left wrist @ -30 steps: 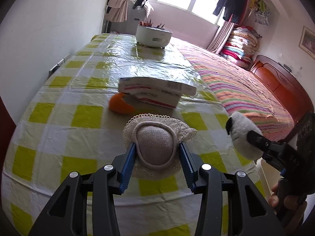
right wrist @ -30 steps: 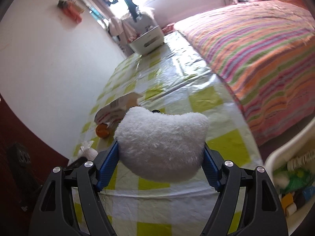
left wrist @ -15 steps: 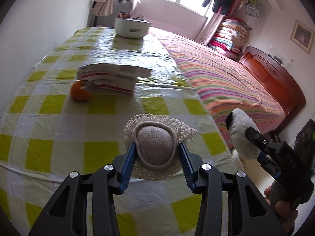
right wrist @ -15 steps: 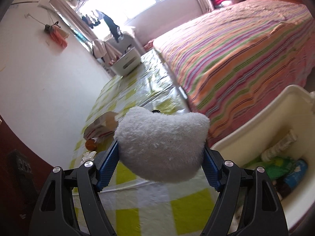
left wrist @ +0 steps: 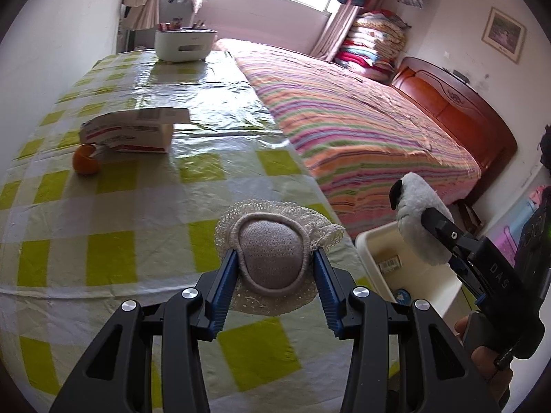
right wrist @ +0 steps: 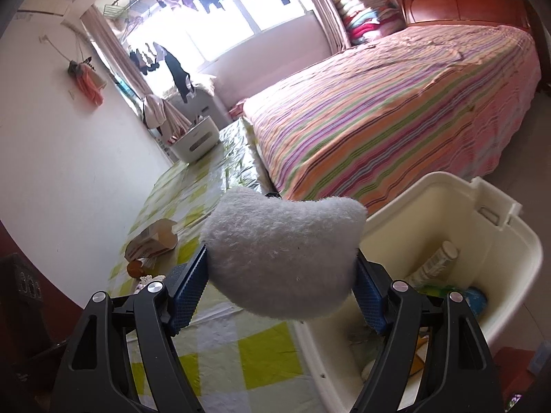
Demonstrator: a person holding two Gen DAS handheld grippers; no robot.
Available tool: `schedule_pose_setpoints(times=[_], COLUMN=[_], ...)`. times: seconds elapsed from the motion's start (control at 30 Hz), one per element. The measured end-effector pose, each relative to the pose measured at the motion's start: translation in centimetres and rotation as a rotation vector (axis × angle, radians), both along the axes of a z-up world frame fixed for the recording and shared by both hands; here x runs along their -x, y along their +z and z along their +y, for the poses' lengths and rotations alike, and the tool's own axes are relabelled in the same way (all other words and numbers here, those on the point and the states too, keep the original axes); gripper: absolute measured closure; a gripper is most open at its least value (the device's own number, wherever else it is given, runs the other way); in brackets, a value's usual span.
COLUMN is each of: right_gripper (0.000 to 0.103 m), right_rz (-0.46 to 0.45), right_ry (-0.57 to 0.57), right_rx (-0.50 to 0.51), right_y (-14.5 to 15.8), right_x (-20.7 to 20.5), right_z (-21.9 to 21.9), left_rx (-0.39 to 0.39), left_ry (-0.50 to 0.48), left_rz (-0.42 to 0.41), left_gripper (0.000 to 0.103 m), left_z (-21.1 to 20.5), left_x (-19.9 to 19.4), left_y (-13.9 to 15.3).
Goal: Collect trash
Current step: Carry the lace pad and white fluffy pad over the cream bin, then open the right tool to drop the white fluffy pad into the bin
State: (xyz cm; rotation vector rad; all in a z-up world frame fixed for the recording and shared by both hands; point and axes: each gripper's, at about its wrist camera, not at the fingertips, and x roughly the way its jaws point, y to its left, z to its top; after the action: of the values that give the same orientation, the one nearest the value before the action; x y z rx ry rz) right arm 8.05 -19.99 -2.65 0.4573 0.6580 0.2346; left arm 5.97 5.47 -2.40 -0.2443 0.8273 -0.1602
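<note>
While both loads hang beside the cream bin (right wrist: 499, 241), the sound course is to bring each over its open mouth before letting go, low enough that nothing bounces out. Right gripper (right wrist: 280, 287), jaws wide, clamps a white plush piece (right wrist: 286, 251) at the bin's near rim. Left gripper (left wrist: 273, 287), jaws narrower, pinches a lace-edged grey pad (left wrist: 272, 258) over the table edge just beside the bin.

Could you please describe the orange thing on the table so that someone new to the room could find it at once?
Start at the table with the yellow-checked cloth beside the striped bed. Near its wall side lies a red-and-white carton. The small orange fruit sits against the carton's near corner, the only round, orange thing on the cloth.
</note>
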Motion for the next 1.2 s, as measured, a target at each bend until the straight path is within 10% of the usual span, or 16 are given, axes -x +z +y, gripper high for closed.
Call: schedule_pose_setpoints(times=[1.2], right_gripper=[0.021], right_rz=[0.066], right_ry=[-0.212], right_rx=[0.008], right_y=[-2.6], right_x=[1.3], right_z=[-9.4], left_rx=[-0.053], left_ry=[-0.193], left_rz=[0.051], left_gripper=[0.060], left_z=[-10.1], left_x=[-0.8], left_y=[-1.0])
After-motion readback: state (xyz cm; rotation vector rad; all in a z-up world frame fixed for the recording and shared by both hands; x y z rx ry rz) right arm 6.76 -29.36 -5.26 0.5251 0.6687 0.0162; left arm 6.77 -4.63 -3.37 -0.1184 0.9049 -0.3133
